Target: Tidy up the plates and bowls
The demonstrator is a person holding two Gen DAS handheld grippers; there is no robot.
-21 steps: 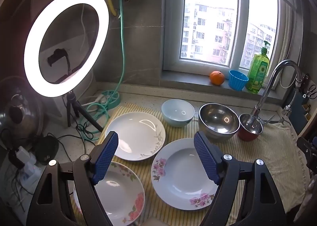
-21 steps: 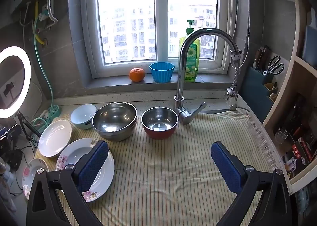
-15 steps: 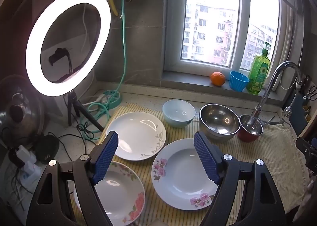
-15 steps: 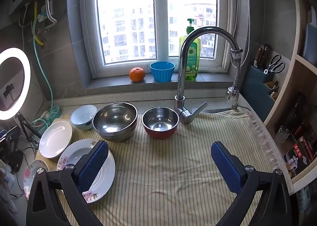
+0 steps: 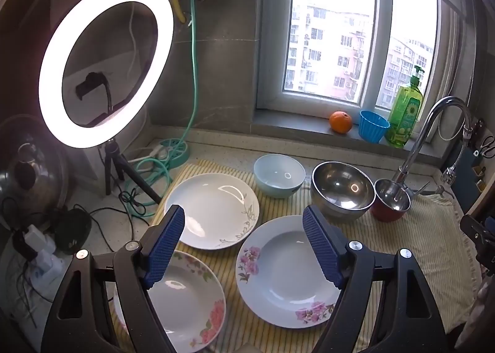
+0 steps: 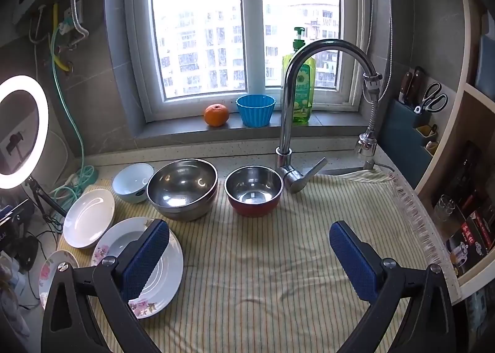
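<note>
Tools (image 5: 244,244) above floral white plates (image 5: 286,272)

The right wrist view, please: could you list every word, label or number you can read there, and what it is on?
Nothing can be read for certain.
Green soap bottle: sunflower label, print too small.
Boxes on the right shelf: Chinese characters, too blurred to quote.
Dark device at the left edge: white letters cut off, unreadable.
Plates and bowls: flower patterns only, no text.

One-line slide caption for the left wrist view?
Open left gripper hovers above three white floral plates on a striped yellow cloth, empty-jawed.
</note>
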